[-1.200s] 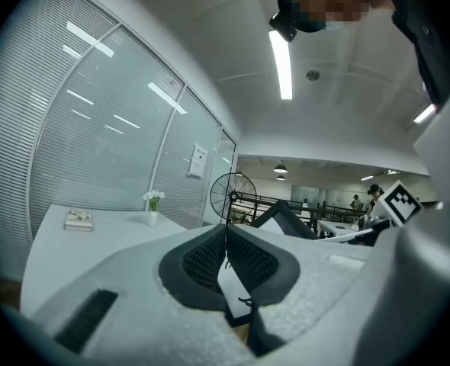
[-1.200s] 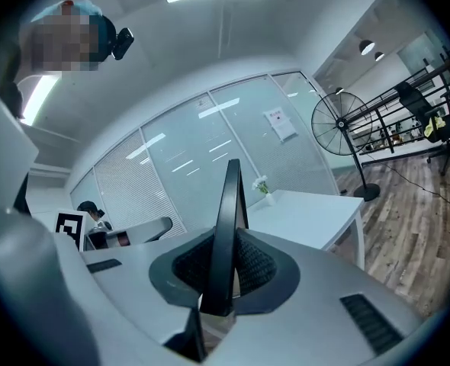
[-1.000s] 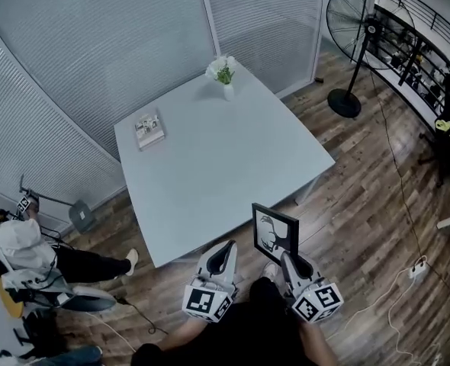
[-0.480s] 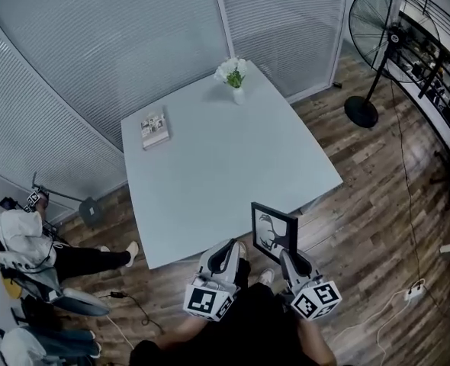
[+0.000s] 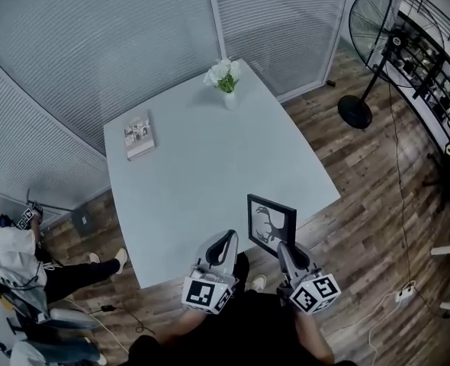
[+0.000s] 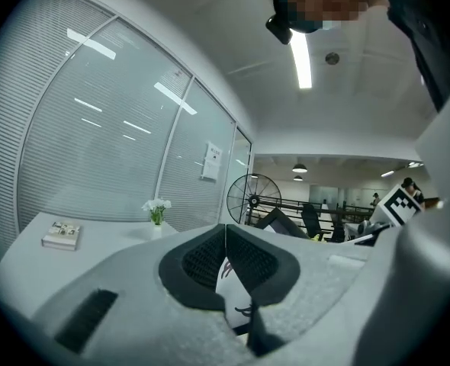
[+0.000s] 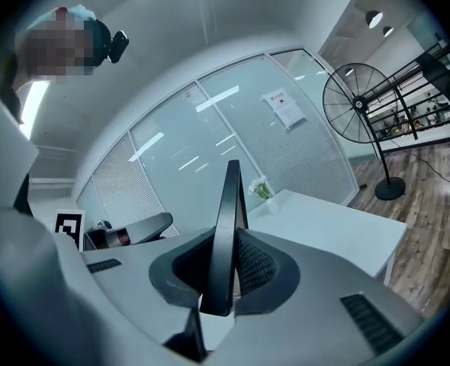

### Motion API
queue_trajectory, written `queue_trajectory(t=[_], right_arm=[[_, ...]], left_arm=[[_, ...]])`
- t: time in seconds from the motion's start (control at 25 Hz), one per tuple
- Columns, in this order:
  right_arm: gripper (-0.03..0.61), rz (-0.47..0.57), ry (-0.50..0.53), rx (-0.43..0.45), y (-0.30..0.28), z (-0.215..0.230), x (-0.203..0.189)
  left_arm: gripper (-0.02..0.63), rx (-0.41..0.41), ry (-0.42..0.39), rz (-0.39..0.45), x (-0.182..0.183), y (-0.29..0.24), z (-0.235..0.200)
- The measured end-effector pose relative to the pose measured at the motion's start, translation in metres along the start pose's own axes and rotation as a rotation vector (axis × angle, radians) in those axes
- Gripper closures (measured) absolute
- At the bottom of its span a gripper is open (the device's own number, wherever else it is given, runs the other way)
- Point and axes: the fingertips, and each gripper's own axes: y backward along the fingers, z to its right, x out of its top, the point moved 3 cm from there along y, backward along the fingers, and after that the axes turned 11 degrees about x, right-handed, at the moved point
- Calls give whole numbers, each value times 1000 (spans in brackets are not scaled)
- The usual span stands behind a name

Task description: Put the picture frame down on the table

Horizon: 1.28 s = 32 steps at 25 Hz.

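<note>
Room: office with glass walls and blinds, wood floor; pale grey square table (image 5: 210,158) ahead.
Right gripper (image 7: 223,269): jaws pinching one edge of the black-rimmed picture frame with a white antler print (image 5: 271,223), held upright.
Left gripper (image 6: 226,252): jaws pressed together on nothing, just left of the frame.
Frame position: in the air over the table's near right edge, not set down.
Risk: a one-edge pinch may let the frame swing or slip. If released this near the rim, it may tip to the floor.
Surroundings: small book (image 5: 139,137) far left, white flowers in a vase (image 5: 225,78) at the far corner, black standing fan (image 5: 374,29) far right.
Obstruction: none near; the book and vase are well apart from the frame.
</note>
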Motion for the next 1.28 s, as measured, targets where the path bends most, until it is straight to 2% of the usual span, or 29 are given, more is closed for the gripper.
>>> queue_trajectory(t=[0.2, 0.64, 1.28], right_arm=[[522, -31, 1, 10, -47, 22, 13], [522, -44, -87, -16, -142, 83, 20], [522, -123, -141, -48, -223, 146, -17]], left_arm=[[594, -4, 12, -9, 4, -44, -22], [594, 20, 37, -22, 8, -117, -85], [594, 45, 65, -55, -2, -164, -118]])
